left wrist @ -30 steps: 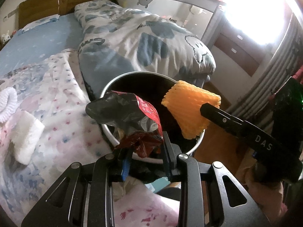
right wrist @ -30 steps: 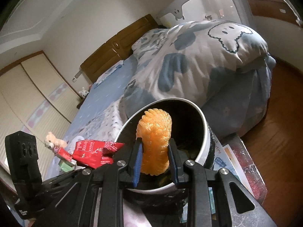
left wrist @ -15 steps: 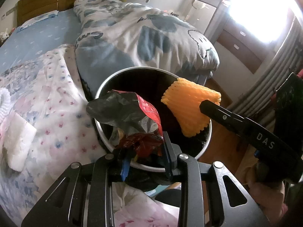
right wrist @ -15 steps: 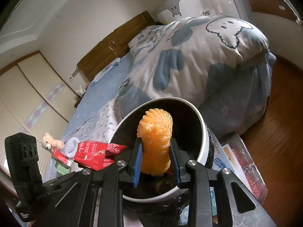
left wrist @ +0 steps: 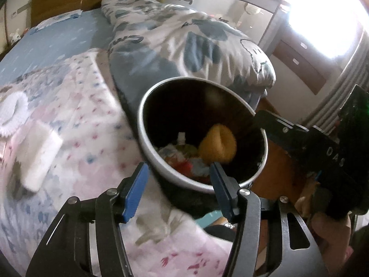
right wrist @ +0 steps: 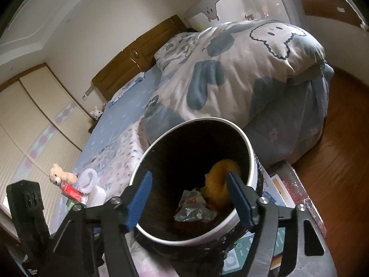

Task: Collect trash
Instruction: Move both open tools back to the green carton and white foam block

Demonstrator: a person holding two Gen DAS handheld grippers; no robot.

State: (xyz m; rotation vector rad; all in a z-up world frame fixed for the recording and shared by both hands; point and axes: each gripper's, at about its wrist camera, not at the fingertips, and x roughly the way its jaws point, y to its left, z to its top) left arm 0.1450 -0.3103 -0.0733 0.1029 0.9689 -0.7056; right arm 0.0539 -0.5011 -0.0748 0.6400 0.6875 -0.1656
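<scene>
Two tongs, both spread wide, empty. Left tongs [left wrist: 178,191] and right tongs [right wrist: 189,199] hover just above round black bin with white rim [left wrist: 147,143]. Orange ribbed foam net [left wrist: 218,146] lies inside bin, below and between tongs, beside crumpled silver-red snack wrapper [right wrist: 192,210]. Bed with floral pink blanket [left wrist: 76,120] left of tongs.
</scene>
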